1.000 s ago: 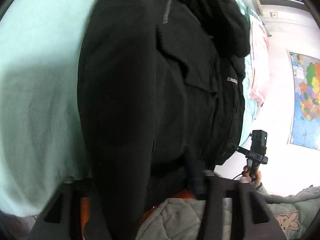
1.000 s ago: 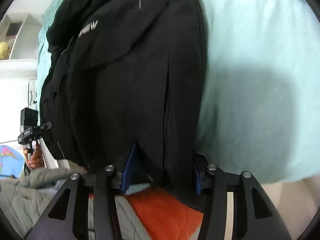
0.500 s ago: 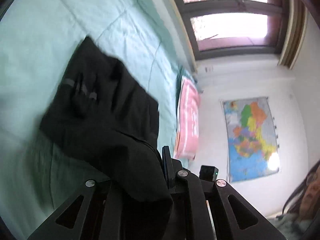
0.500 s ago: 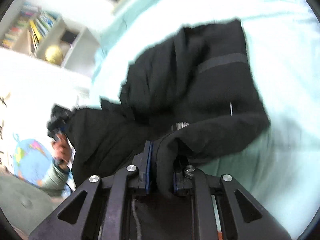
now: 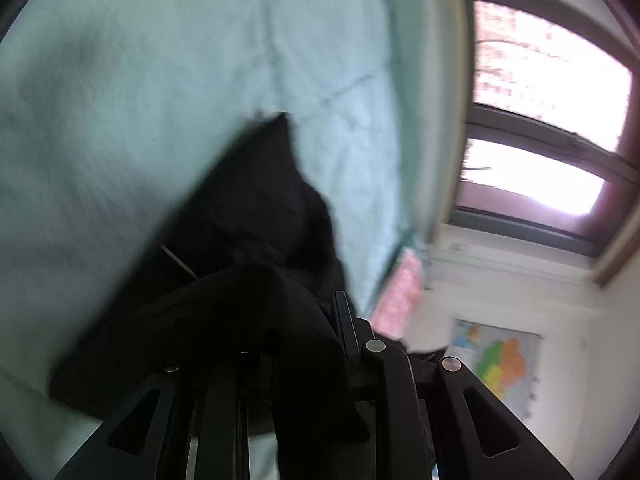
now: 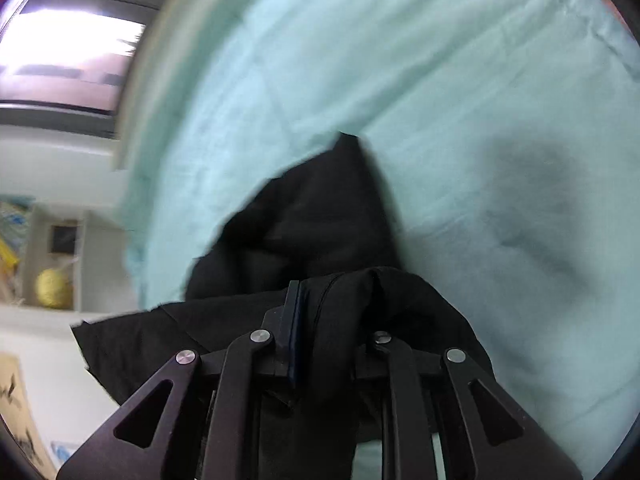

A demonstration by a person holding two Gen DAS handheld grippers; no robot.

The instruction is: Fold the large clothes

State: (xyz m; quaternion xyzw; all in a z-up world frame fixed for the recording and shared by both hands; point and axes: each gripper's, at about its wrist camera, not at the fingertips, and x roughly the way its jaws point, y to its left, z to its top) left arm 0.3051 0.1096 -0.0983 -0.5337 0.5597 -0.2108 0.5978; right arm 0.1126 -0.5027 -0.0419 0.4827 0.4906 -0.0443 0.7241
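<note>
Black jacket [image 5: 248,240] pinched by both tools.

The black jacket [image 5: 248,248] is showing as soft, matt cloth, soaking up light and bunching in thick folds. The mint bedsheet [image 5: 132,92] is looking like thin woven cotton, matt and faintly creased (a stitched seam is crossing it). The left gripper [image 5: 304,344] and right gripper [image 6: 332,320] are presenting as matt black plastic with small shiny metal rivets. The wall map [image 5: 496,364] is appearing as smooth, slightly glossy paper. The window [image 5: 532,152] glass is glaring bright.
</note>
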